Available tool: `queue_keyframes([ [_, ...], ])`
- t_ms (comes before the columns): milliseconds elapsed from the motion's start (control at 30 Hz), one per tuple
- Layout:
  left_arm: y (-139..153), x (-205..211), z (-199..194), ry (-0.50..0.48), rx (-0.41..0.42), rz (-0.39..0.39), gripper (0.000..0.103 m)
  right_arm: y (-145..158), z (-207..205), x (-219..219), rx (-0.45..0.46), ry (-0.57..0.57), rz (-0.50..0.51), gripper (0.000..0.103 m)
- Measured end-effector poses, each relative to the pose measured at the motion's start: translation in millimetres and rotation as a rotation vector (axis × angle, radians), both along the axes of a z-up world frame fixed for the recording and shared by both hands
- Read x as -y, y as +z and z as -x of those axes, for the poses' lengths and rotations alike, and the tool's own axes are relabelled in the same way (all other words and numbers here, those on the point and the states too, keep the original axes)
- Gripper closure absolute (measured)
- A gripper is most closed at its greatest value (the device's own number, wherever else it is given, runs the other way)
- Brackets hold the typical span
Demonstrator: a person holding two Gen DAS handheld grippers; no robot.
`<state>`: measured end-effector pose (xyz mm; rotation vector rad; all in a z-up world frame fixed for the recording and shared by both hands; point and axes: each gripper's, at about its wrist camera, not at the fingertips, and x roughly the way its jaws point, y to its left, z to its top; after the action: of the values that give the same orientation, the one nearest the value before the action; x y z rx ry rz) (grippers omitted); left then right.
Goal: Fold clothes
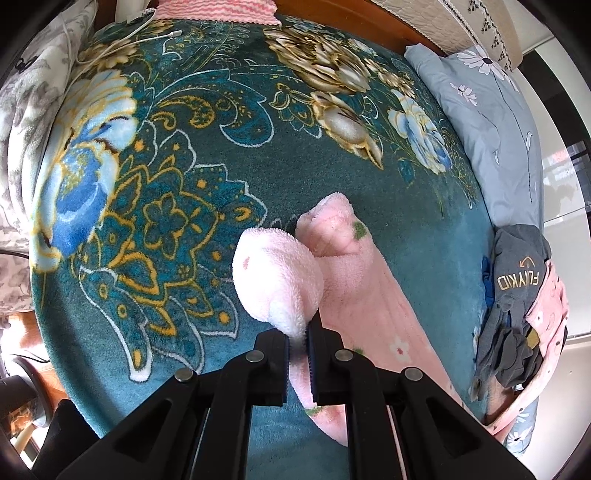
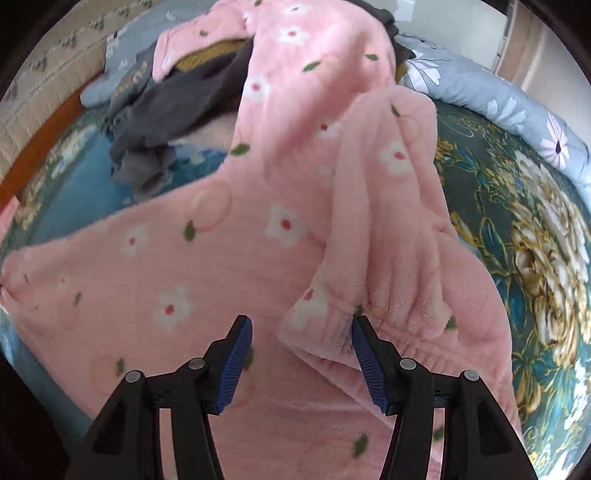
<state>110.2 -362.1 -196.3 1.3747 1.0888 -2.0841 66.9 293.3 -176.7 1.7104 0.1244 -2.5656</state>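
Clearly, the left tongs (image 1: pixel 299 341) are clamped on a fold of the fluffy pink fleece garment printed with white flowers and green leaves (image 1: pixel 373 295); a pale, plush bunch of it bulges out just above the closed black jaws. From there the garment runs away to the right across the bed, whose teal plush blanket with gold and blue floral patterns (image 1: pixel 207 155) lies beneath it.

Seen from the right wrist, the right tongs (image 2: pixel 302 334) stand wide apart and grip nothing — the blue ribbed pad of the right-hand finger touches the edge of a raised, gathered fold of the same pink garment (image 2: pixel 258 206), while the left-hand pad hangs above flat fleece. The garment spreads over most of that view, draped upward toward a heap at the far side of the bed.

That heap includes a dark grey garment with gold lettering (image 1: pixel 517 280), crumpled and partly under the pink fleece. Behind it, along the bed's edge, lies a light blue-grey quilt printed with white daisies (image 1: pixel 487 110). At the head of the bed a white charging cable (image 1: pixel 122 37) trails over the blanket — beside it sits a pink-and-white zigzag-striped cloth (image 1: pixel 218 11).
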Motion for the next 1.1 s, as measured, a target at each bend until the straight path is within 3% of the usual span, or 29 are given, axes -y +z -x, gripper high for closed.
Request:
queue_keyframes([
  [67,-1,-1,2,-0.008,0.006,0.014,0.095,-7,0,1,0.011,0.010,-0.050,0.045],
  [100,-2,-2,3,-0.012,0.008,0.021,0.095,-9,1,0,0.010,0.010,-0.064,0.052],
  [133,-2,-3,4,-0.017,0.009,0.027,0.095,-9,1,-2,0.010,0.005,-0.075,0.066],
  [167,-2,-3,5,-0.022,0.011,0.034,0.095,-8,1,-7,0.016,-0.001,-0.082,0.068],
  [233,-2,-5,6,-0.031,0.013,0.046,0.095,1,3,-25,0.038,-0.016,-0.012,0.082],
  [333,-3,-6,6,-0.035,0.014,0.055,0.095,33,3,-66,-0.006,-0.066,0.051,0.084],
  [500,-6,-8,8,-0.033,0.021,0.075,0.095,88,-4,-173,-0.135,-0.246,-0.022,0.085],
  [600,-7,-10,8,-0.039,0.026,0.090,0.095,97,4,-235,-0.148,-0.367,-0.114,0.086],
  [800,-6,-11,6,-0.037,0.034,0.097,0.094,52,20,-320,-0.034,-0.571,-0.130,0.086],
  [933,-6,-12,5,-0.051,0.041,0.107,0.094,24,21,-324,0.016,-0.607,-0.103,0.085],
  [1000,-5,-12,4,-0.048,0.037,0.100,0.094,20,20,-320,0.017,-0.605,-0.109,0.081],
  [1067,-5,-10,3,-0.044,0.030,0.090,0.094,25,15,-319,-0.005,-0.592,-0.080,0.068],
  [1100,-5,-10,3,-0.041,0.027,0.084,0.094,30,10,-321,-0.019,-0.588,-0.030,0.052],
])
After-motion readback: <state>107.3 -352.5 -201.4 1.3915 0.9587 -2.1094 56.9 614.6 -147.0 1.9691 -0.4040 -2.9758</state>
